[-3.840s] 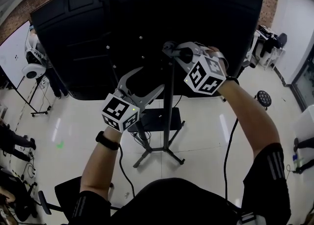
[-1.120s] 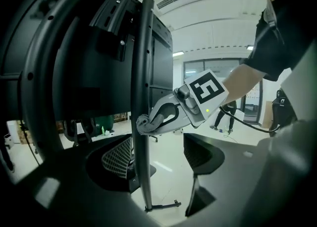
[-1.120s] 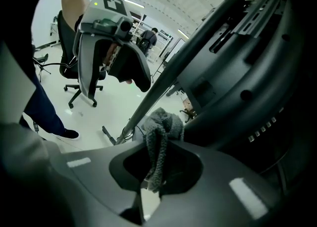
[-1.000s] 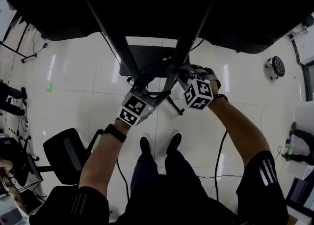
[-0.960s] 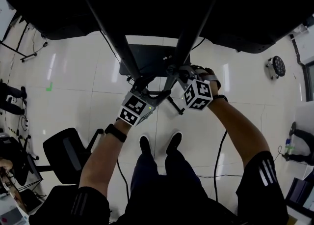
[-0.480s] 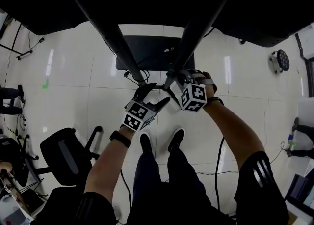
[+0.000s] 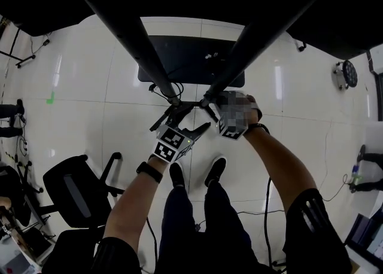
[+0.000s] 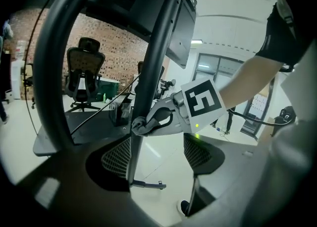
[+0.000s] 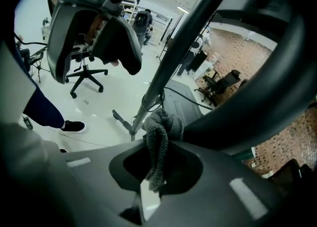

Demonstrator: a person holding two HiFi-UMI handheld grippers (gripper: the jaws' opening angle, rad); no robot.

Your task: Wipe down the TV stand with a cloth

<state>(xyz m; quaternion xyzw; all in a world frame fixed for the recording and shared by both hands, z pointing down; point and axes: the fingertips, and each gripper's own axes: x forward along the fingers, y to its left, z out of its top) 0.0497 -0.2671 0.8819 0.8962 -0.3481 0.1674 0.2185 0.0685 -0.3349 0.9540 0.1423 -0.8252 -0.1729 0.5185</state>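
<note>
The head view misses what the gripper views show: right tongs clamped on the grey cloth against the TV stand's pole, left tongs wide apart, empty.

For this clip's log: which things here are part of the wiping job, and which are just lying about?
Part of the job: grey cloth; right claw, shut on it; TV stand; left claw, open and holding nothing.
Just lying about: office chair; round black stool.
</note>
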